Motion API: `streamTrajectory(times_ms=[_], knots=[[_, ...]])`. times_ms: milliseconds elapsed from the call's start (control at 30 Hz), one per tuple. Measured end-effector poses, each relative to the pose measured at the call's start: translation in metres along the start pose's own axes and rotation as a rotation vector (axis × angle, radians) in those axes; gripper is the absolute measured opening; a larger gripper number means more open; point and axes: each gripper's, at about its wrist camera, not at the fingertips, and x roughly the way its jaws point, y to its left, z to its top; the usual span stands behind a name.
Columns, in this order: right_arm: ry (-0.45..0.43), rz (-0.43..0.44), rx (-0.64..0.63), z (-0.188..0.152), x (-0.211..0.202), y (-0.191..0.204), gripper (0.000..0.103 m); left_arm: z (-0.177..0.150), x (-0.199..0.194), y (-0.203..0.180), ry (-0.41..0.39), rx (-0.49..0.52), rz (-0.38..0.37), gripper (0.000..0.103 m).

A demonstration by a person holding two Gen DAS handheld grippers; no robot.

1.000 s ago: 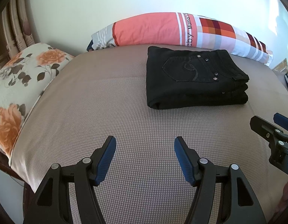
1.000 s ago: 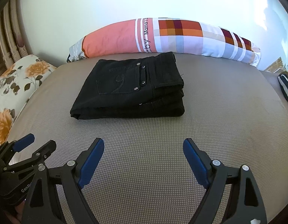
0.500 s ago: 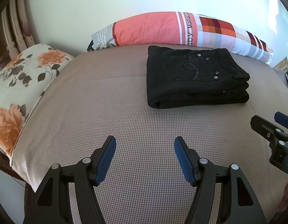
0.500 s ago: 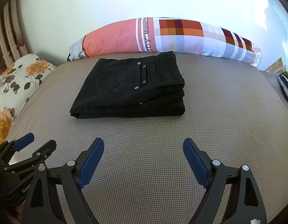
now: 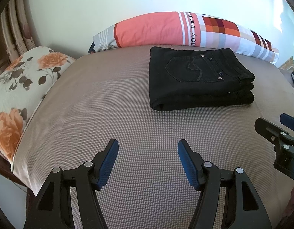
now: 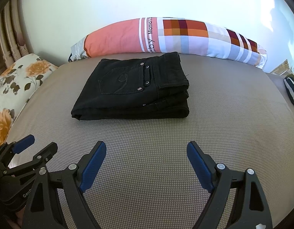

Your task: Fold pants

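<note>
Black pants (image 5: pixel 196 78) lie folded in a compact stack on the grey-brown bed (image 5: pixel 101 103), back pocket up, near the long pillow; they also show in the right wrist view (image 6: pixel 135 89). My left gripper (image 5: pixel 148 148) is open and empty, well in front of the pants and to their left. My right gripper (image 6: pixel 146 150) is open and empty, in front of the pants. Each gripper shows at the edge of the other's view: the right one (image 5: pixel 276 127) and the left one (image 6: pixel 32 145).
A long pink and checked pillow (image 6: pixel 166 36) lies along the wall behind the pants. A floral pillow (image 5: pixel 19 87) sits at the bed's left edge. A dark striped item (image 6: pixel 292 91) lies at the far right.
Both grippers have drawn back very slightly from the pants. The pants have not moved.
</note>
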Motion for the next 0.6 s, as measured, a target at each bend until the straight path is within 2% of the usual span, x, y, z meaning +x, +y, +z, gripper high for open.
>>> streamTrajectory(times_ms=[600], knots=[[0.003, -0.01, 0.002, -0.0016, 0.0028, 0.0, 0.085, 0.0034, 0.0036, 0.0011, 0.008, 0.019, -0.014, 0.066]])
